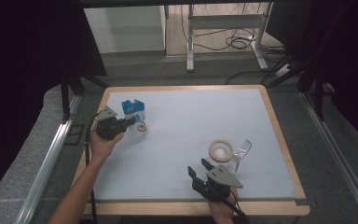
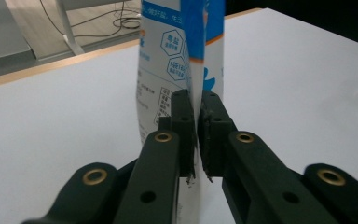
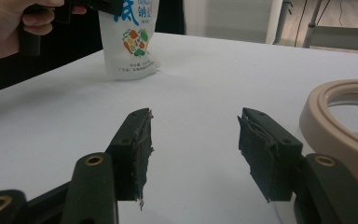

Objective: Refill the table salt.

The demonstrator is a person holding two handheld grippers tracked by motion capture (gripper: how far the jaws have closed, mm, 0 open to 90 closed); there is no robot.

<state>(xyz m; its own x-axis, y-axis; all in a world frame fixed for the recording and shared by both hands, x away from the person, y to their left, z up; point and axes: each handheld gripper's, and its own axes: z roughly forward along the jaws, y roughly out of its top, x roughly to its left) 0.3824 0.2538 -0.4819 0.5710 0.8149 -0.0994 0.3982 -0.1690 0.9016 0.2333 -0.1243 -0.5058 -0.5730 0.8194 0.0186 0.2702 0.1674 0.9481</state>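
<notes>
at table's left, pouch edge pinched by left gripper; could slip or topple if loosened; right gripper wide, empty.

The pouch stands upright on the counter at its left side, with the left gripper at its left edge. Well apart, at the near right, a jar lies on its side, the right gripper just before it.
</notes>
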